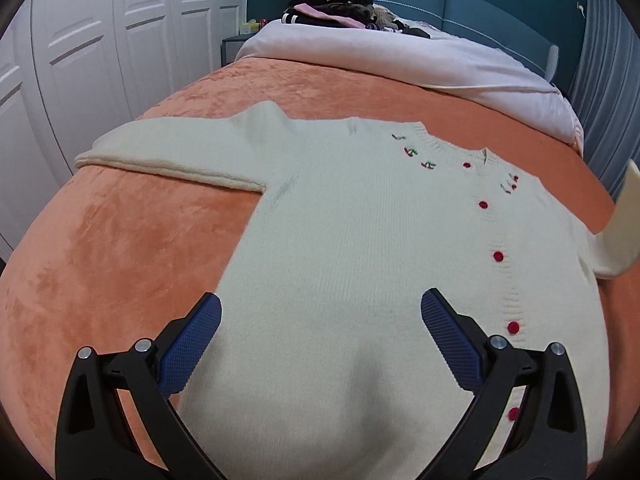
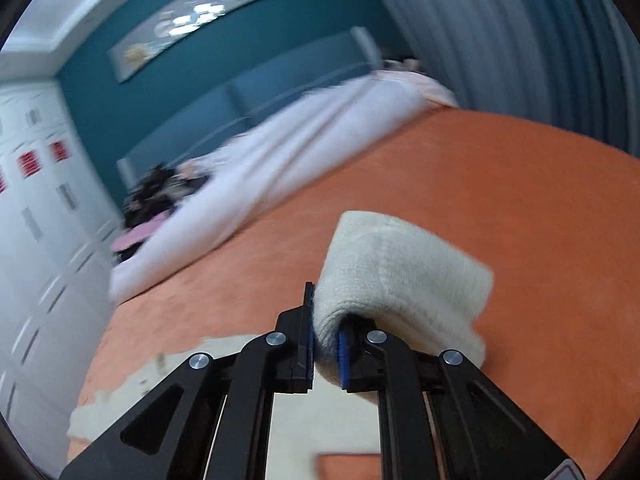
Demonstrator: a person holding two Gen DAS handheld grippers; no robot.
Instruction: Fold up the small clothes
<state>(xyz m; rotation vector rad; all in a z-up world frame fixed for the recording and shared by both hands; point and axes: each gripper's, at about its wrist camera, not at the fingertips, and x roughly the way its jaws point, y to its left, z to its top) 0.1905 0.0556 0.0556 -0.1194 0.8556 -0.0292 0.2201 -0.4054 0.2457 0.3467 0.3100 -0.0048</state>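
A cream knitted cardigan (image 1: 340,220) with red buttons and cherry embroidery lies flat, front up, on the orange bedspread (image 1: 100,248). Its left sleeve (image 1: 168,148) stretches out to the left. My left gripper (image 1: 320,320) is open, hovering over the cardigan's lower body. Its right sleeve (image 1: 624,216) is lifted at the right edge of the left wrist view. My right gripper (image 2: 326,344) is shut on that sleeve's cuff (image 2: 400,272), which drapes over the fingers above the bedspread (image 2: 500,184).
A white folded duvet (image 1: 400,56) lies across the bed beyond the cardigan, with a pile of dark and pink clothes (image 1: 332,4) behind it. White wardrobe doors (image 1: 80,40) stand at the left, a grey curtain (image 1: 608,60) at the right.
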